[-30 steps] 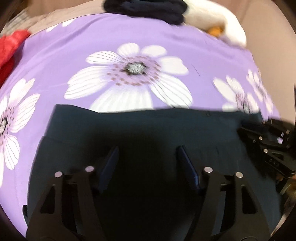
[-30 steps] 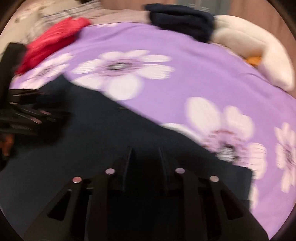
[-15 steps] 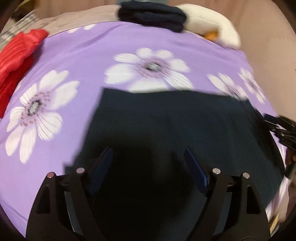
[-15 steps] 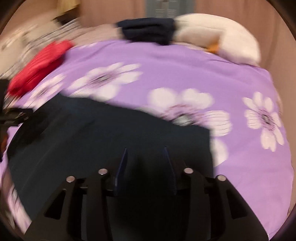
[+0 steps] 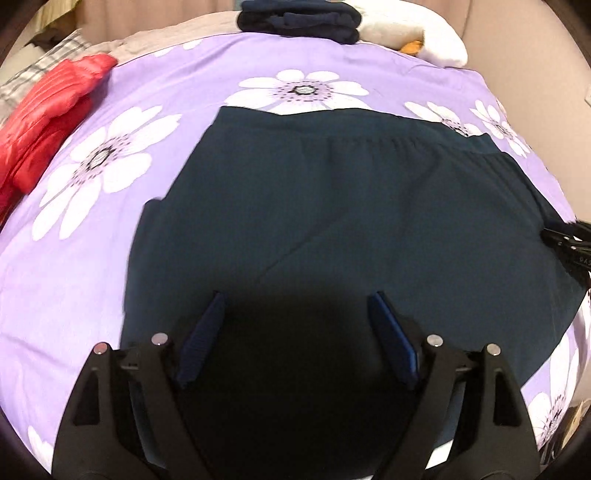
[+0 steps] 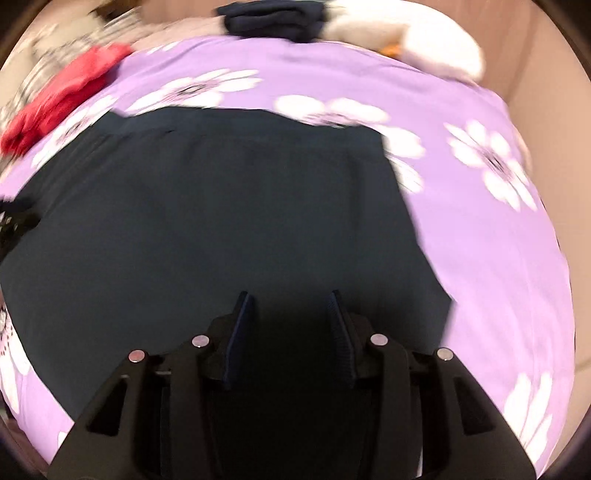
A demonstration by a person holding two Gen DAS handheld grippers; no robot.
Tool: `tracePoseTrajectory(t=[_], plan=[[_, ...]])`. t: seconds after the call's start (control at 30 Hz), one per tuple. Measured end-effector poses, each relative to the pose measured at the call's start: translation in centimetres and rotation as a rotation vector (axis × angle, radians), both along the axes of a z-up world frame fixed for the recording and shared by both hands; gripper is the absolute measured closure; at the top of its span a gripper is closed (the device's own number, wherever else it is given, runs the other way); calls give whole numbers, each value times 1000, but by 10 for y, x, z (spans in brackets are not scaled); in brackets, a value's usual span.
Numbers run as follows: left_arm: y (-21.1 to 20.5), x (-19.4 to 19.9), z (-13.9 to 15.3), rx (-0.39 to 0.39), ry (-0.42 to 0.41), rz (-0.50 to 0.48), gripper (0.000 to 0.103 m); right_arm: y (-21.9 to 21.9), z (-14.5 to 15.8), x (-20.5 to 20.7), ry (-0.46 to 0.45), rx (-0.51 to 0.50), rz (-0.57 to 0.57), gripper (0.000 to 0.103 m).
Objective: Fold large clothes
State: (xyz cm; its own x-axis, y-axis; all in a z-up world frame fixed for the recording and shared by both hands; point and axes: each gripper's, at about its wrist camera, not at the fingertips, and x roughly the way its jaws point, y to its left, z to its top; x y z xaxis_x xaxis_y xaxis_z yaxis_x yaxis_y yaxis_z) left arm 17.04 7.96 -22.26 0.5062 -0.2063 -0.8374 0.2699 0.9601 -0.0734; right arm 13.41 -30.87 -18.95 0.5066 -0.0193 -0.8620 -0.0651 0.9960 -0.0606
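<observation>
A large dark teal garment (image 5: 351,206) lies folded and flat on the purple flowered bed cover (image 5: 147,92); its ribbed band runs along the far edge. It also fills the middle of the right wrist view (image 6: 221,221). My left gripper (image 5: 297,299) hovers above its near part, jaws wide apart and empty. My right gripper (image 6: 288,299) hovers above the garment too, jaws apart and empty. The right gripper's black frame shows at the right edge of the left wrist view (image 5: 572,243).
A red padded jacket (image 5: 48,114) lies at the left of the bed. A folded dark navy garment (image 5: 299,16) and a white plush toy (image 5: 417,29) sit at the far edge. A plaid cloth (image 5: 44,59) lies at far left. A wall is on the right.
Both grippers have pulled back and risen from the garment, so more of it and the bed shows. The left jaws have opened wider. The garment lies still.
</observation>
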Motion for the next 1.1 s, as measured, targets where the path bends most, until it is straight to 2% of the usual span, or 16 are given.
tracePoseTrajectory(t=[0.13, 0.23, 0.37, 0.47, 0.57, 0.67, 0.77, 0.9, 1.0, 1.1], plan=[[1, -14, 6, 10, -8, 35, 20, -27, 10, -24, -30, -23, -126, 59], [-8, -28, 15, -6, -30, 29, 18, -20, 23, -41, -79, -14, -134, 58], [-31, -45, 25, -28, -73, -6, 16, 23, 45, -55, -177, 49, -35, 52], [-50, -51, 28, -32, -103, -25, 16, 60, 48, -59, -220, 96, 49, 49], [-67, -54, 20, -37, -103, -25, 16, 89, 38, -53, -213, 126, 112, 49], [-78, -55, 7, 12, -106, -22, 14, 122, 20, -39, -181, 87, 156, 49], [-81, -52, -5, 40, -92, -31, 14, 131, -2, -37, -129, 61, 150, 49], [-81, -57, -7, 51, -101, -37, 14, 119, -7, -41, -128, 109, 117, 49], [-78, -58, -7, 47, -103, -32, 14, 110, -6, -46, -136, 73, 86, 49], [-75, -60, -7, 46, -105, -29, 14, 92, -3, -51, -142, 78, 40, 49]])
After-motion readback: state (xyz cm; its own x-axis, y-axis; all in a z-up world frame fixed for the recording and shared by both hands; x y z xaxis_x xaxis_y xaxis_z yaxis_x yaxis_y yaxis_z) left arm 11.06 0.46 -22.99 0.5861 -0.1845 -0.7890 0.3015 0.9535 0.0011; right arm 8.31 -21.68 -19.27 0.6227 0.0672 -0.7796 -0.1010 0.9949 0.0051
